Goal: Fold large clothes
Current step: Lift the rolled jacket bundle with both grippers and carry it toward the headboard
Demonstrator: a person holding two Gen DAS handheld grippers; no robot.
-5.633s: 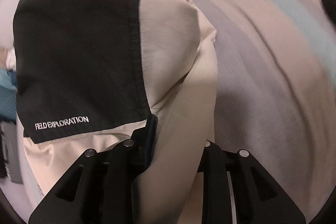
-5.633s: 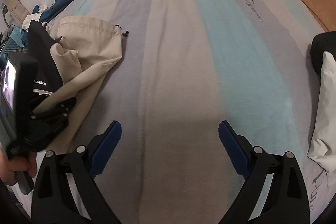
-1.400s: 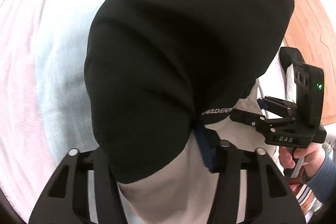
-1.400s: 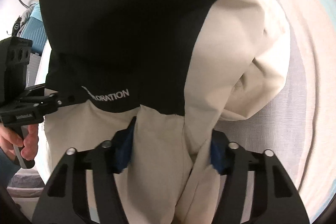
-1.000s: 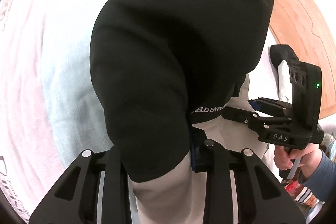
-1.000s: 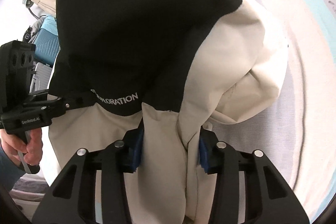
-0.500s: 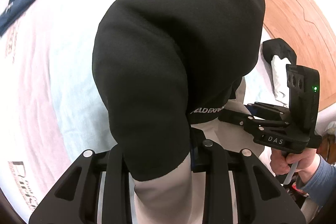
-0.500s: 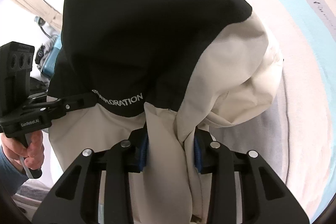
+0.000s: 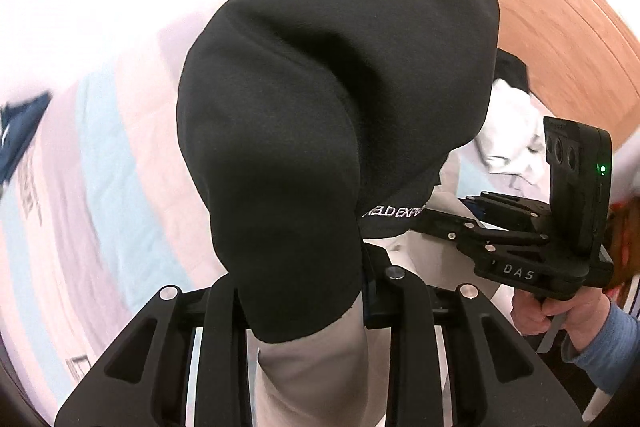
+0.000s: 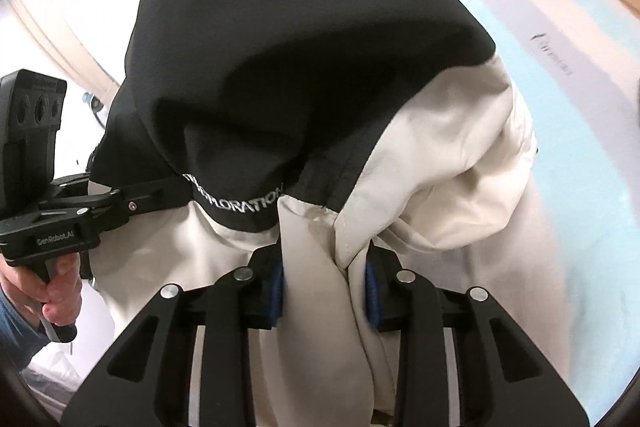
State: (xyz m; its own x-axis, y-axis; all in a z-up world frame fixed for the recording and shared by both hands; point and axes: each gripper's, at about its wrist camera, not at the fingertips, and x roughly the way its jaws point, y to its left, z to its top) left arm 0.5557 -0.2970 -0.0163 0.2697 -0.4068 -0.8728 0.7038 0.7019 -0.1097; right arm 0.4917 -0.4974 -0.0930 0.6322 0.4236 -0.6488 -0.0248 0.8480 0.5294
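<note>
1. Jacket (image 9: 332, 131): black upper panel with white lettering, beige lower cloth; held aloft above the bed, draped over both claws; bulk hangs forward and hides much of the bed's middle.
2. Left claw (image 9: 308, 287): pinching a fold of the jacket where black hem meets beige cloth; the cloth fills the gap between its fingers.
3. Right claw (image 10: 324, 283): jaws have just been closing; blue pads (image 10: 276, 287) press a bunched beige fold of the jacket from both sides.
4. Left hand (image 10: 56, 291): grips its handle at the left edge of the right wrist view; blue sleeve at the wrist.
5. Right hand (image 9: 560, 311): grips its handle; blue sleeve.
6. Bed (image 9: 100, 163): cover striped pale blue, grey and cream.
7. Headboard (image 9: 560, 7): wooden.
8. White cloth (image 9: 508, 135): crumpled, near the headboard.
</note>
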